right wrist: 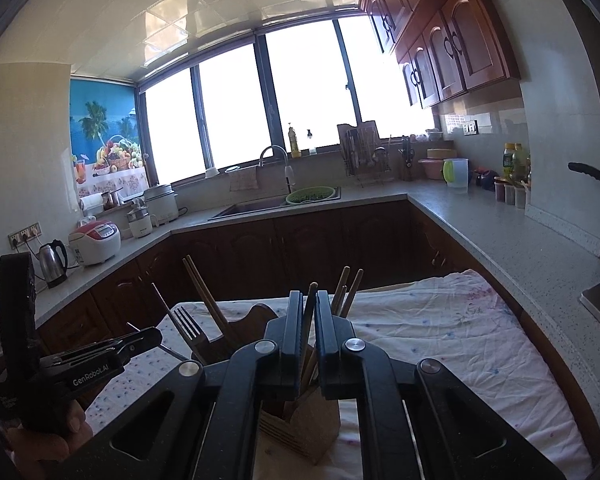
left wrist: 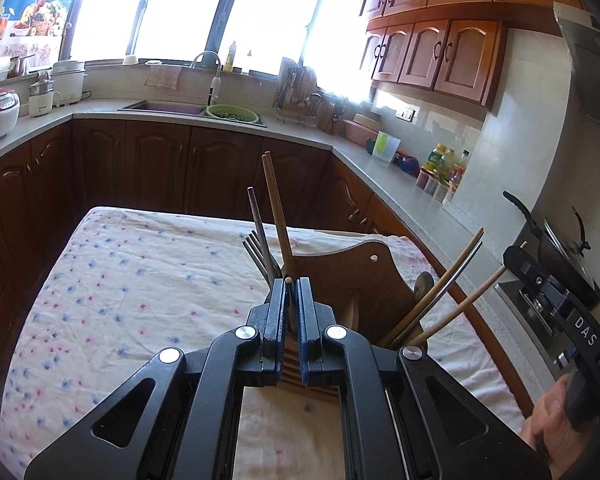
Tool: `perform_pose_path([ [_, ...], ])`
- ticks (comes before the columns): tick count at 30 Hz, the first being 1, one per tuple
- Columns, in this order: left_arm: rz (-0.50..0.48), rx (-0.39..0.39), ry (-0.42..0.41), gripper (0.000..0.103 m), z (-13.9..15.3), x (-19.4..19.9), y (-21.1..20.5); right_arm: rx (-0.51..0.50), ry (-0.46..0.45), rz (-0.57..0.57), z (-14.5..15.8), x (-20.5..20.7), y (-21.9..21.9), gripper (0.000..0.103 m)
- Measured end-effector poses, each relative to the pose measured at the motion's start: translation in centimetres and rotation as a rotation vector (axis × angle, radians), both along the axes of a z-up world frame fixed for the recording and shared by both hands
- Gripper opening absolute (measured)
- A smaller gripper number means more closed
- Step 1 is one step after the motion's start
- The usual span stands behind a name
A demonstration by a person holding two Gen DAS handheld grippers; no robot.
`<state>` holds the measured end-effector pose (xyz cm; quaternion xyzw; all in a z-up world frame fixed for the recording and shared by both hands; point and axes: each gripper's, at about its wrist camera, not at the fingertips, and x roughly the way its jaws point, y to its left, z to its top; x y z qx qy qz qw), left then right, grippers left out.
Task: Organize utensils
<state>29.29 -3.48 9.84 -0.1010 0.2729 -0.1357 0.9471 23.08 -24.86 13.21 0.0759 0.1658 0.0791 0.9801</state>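
A wooden utensil holder [left wrist: 364, 280] stands on a table with a floral cloth [left wrist: 140, 280]. It holds forks [left wrist: 256, 248], wooden chopsticks [left wrist: 276, 216] and a spoon [left wrist: 424, 282]. My left gripper [left wrist: 289, 286] is shut on a thin utensil, a chopstick by its round wooden end, upright over the holder. My right gripper [right wrist: 309, 300] is shut on a dark slim utensil handle above the holder [right wrist: 300, 420], with more chopsticks [right wrist: 346, 288] behind. The left gripper also shows in the right wrist view [right wrist: 140, 340], next to a fork [right wrist: 188, 324].
Kitchen counters [left wrist: 228, 124] run around the room with a sink [right wrist: 256, 206], a green colander [right wrist: 310, 196], rice cookers [right wrist: 96, 240], a kettle [right wrist: 54, 262] and bottles [left wrist: 444, 164]. A stove with a wok [left wrist: 560, 256] is at the right.
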Motion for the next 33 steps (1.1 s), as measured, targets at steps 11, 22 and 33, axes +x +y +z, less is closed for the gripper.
perform_pose_path([
  [11, -0.009, -0.025, 0.009, 0.024, 0.7, -0.4, 0.8, 0.035, 0.014, -0.005, -0.4, -0.2, -0.3, 0.014],
  [22, 0.048, -0.061, -0.025, 0.065, 1.6, -4.1, 3.0, 0.112, -0.036, -0.015, 0.7, -2.9, -1.8, 0.083],
  [33, 0.085, -0.104, 0.069, 0.077, -2.2, -9.2, 5.3, 0.147, 0.023, -0.023, -2.8, -7.3, -2.2, 0.098],
])
